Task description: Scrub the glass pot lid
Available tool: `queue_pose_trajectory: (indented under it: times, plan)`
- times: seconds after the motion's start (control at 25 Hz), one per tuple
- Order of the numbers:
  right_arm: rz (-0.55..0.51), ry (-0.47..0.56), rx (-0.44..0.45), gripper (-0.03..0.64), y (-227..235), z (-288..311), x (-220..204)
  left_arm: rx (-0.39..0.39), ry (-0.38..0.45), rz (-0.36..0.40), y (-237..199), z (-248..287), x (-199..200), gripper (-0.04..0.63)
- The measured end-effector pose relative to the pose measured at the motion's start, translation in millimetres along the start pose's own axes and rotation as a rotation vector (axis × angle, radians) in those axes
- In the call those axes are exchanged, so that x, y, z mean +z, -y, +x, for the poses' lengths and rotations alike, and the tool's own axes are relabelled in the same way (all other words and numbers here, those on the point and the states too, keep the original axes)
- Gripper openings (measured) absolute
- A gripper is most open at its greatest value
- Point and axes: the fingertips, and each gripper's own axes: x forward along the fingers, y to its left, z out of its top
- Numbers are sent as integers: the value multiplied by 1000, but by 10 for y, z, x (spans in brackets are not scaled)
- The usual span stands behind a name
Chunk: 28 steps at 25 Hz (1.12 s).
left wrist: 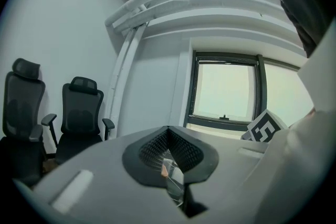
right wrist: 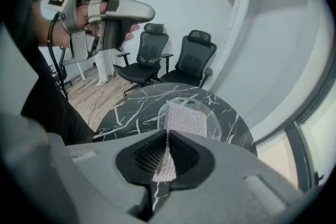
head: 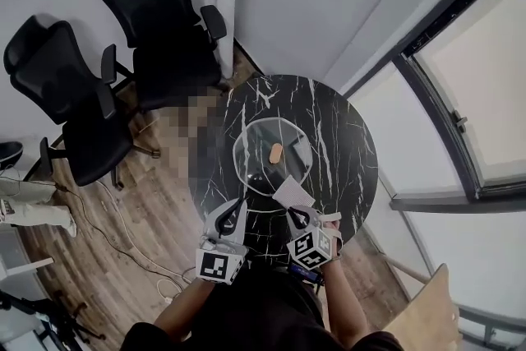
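Head view: the glass lid (head: 255,150) lies flat near the middle of the round black table (head: 341,136), its orange knob (head: 275,152) facing up, so the top face is open for scrubbing. The person stands at the table's 6 o'clock. The left gripper (head: 239,204) is at about the lid's 7 o'clock and the right gripper (head: 295,214) at about 5 o'clock. A pale scrub cloth (head: 293,193) reaches from the right one toward the rim. Two office chairs (head: 156,20) stand off at 10 o'clock.

Left gripper view: the jaws are pressed together, with nothing visibly clamped. A sliver of glass and orange shows through the slit below them. The camera faces a window (left wrist: 226,92), not the table, so this gripper is probably waiting to steady the lid.

Right gripper view: the jaws pinch the cloth's lower end, and the free end lies toward 12 o'clock, covering part of the lid. The left gripper is raised at 10 o'clock, well above the table. Scrubbing looks about to begin.
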Motion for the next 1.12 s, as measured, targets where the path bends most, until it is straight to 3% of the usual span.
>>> queue_pose_trajectory:
  times: [0.28, 0.8, 1.12]
  plan:
    - [111, 142, -89, 23, 64, -457, 119, -35, 1, 30, 250, -32, 67, 2]
    - [374, 502, -278, 23, 466, -1071, 338, -63, 13, 41, 491, -24, 95, 3]
    - [380, 578, -321, 20, 561, -1230, 444, -79, 0, 52, 530, -34, 83, 3]
